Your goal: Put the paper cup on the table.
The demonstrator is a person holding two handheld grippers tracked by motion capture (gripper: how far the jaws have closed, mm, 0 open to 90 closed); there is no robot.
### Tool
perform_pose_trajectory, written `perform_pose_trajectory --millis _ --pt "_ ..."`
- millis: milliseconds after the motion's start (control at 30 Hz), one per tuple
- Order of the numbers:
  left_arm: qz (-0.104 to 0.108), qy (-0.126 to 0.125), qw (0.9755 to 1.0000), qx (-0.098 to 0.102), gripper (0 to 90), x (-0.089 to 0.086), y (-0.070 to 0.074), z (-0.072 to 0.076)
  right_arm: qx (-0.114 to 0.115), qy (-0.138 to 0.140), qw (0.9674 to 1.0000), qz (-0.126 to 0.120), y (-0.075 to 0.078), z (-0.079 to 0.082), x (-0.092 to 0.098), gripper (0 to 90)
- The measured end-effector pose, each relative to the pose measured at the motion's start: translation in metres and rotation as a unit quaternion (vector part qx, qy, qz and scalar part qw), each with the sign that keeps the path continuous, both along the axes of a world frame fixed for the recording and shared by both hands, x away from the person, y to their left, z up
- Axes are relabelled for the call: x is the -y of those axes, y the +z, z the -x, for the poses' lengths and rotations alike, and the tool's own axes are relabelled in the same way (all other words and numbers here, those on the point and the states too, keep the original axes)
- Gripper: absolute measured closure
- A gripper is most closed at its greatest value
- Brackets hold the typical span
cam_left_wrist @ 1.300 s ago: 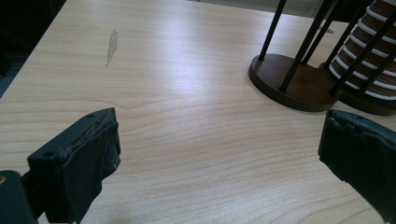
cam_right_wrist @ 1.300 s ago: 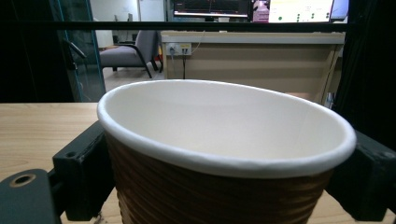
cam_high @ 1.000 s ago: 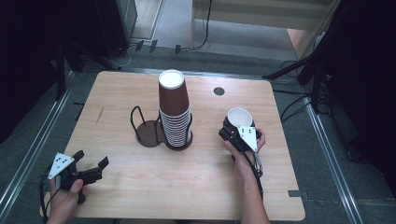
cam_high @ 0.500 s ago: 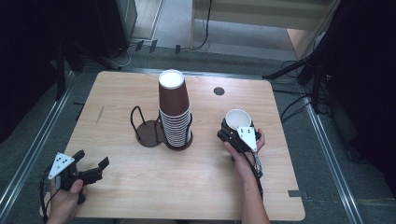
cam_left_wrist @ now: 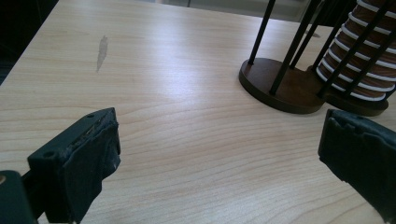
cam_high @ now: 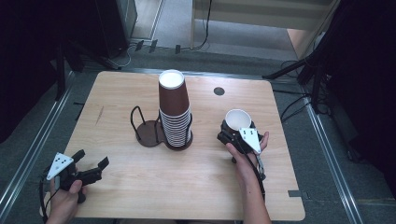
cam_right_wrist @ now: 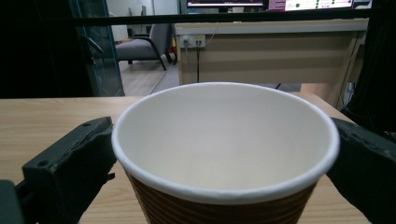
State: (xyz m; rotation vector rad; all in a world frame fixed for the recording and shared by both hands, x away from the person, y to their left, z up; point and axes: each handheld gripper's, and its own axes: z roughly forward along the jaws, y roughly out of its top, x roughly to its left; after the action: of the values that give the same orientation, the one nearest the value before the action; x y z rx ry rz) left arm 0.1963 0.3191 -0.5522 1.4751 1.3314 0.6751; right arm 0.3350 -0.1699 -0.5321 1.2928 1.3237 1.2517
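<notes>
- Looking down from the high view, a wooden table (cam_high: 140, 186) filled the middle of the frame. A tall stack of brown paper cups (cam_high: 173, 112) stood upside down in a dark wire cup holder (cam_high: 152, 133) at the centre.
- Right of centre, a single brown paper cup (cam_high: 237, 120) stood upright on the table, mouth up, with the right gripper (cam_high: 233, 133) around its near side. Its jaws had just been opening, with the cup between them.
- At the lower left, the left gripper (cam_high: 89, 167) sat low over the table's near corner with its jaws spread and nothing between them, well apart from the stack.
- From the left gripper view, both black jaws rose at the lower corners over bare wood. The holder's round base and the lower cups of the stack sat at the upper right.
- From the right gripper view, the single cup's white rim spanned the centre. One jaw stood at each side, just beside the cup wall; whether the pads touched it I could not tell.
</notes>
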Motion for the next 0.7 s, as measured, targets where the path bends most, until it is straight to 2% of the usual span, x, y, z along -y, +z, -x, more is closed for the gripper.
perform_pose_trajectory --millis 167,200,433,700 --pt "0.003 0.0 1.0 0.0 0.0 -0.001 0.0 0.0 -0.002 0.0 1.0 -0.005 0.0 0.007 0.005 0.0" --pt "0.003 0.0 1.0 0.001 0.0 -0.001 0.0 0.0 -0.005 -0.001 0.9999 -0.013 0.0 0.01 0.008 0.0" --pt "0.004 0.001 1.0 0.0 0.0 -0.001 0.0 0.0 -0.007 0.01 0.9999 -0.007 -0.002 0.02 0.012 0.0" --pt "0.002 0.0 1.0 0.0 0.0 0.0 0.0 0.0 0.005 0.018 0.9997 -0.015 0.004 0.031 0.015 0.0"
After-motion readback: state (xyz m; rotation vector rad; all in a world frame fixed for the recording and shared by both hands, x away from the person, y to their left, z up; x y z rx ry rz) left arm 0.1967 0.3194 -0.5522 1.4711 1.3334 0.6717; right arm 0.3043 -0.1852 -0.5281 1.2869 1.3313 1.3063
